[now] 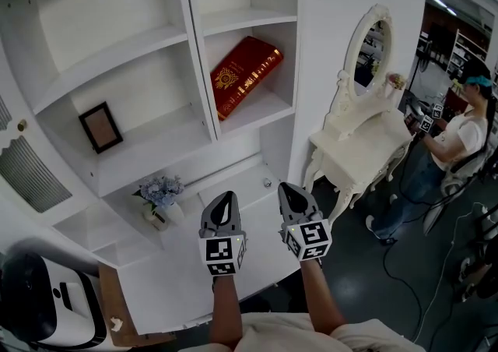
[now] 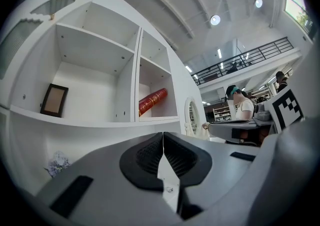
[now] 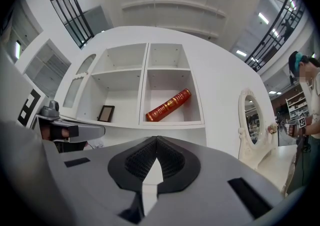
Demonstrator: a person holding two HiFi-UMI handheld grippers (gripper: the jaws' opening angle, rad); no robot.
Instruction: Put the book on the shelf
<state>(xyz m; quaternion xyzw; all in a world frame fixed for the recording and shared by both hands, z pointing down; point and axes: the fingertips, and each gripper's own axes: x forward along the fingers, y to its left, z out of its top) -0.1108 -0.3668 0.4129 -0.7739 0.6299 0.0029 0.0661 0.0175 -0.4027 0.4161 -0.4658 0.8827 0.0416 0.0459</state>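
Observation:
A red book [image 1: 243, 75] with gold print leans tilted in the right-hand compartment of the white shelf unit [image 1: 198, 54]; it also shows as the red book [image 2: 152, 101] and the red book [image 3: 168, 105] in the two gripper views. My left gripper [image 1: 224, 204] and right gripper [image 1: 291, 194] hang side by side below the shelf, well short of the book. Both are shut with nothing between their jaws.
A dark picture frame [image 1: 100, 127] stands in the left compartment. A small vase of pale flowers [image 1: 159, 196] sits on the lower ledge. A white dressing table with an oval mirror [image 1: 368, 121] stands right of the shelf, and a person [image 1: 455, 140] is beside it.

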